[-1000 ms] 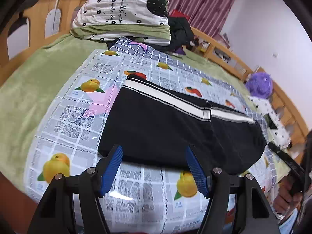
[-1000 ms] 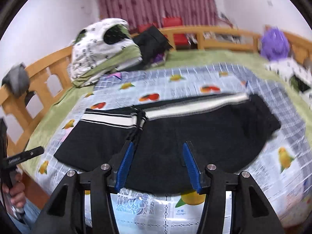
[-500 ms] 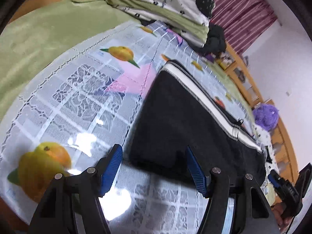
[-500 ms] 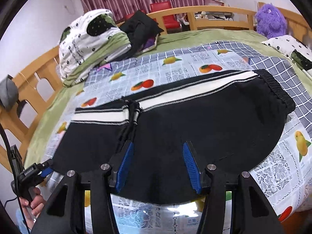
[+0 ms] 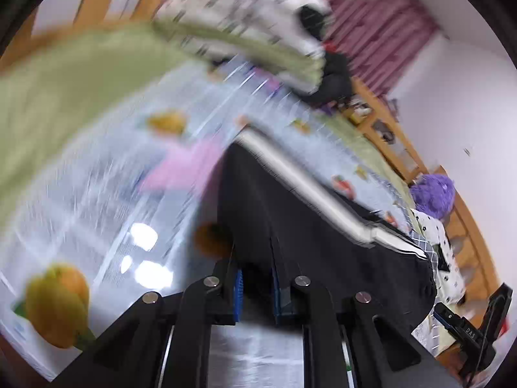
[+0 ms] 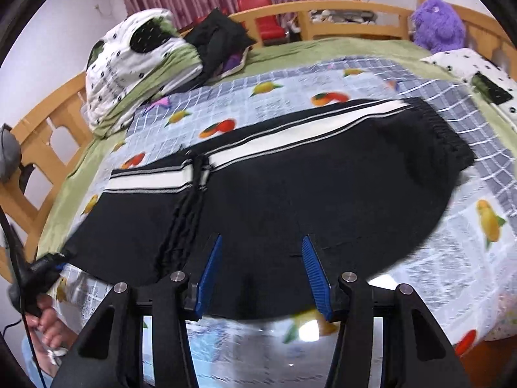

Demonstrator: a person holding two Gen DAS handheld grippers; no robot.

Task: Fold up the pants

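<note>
Black pants (image 6: 323, 174) with a white side stripe lie folded lengthwise on the fruit-print cloth (image 6: 284, 84), waistband to the right in the right wrist view. My left gripper (image 5: 257, 286) is shut on the pants' near left corner (image 5: 258, 220); this view is blurred. My right gripper (image 6: 261, 274) is open, its blue pads hovering over the pants' near edge at the middle. The left gripper also shows in the right wrist view (image 6: 48, 263) at the pants' left end.
Folded bedding (image 6: 135, 61) and dark clothes (image 6: 219, 42) are piled at the far left of the bed. A purple plush toy (image 6: 437, 24) sits at the far right by the wooden rail. A spotted pillow (image 6: 468, 68) lies at the right.
My left gripper has closed on the pants' near left corner, and its view has swung. My right gripper has moved closer to the pants' near edge and stays open.
</note>
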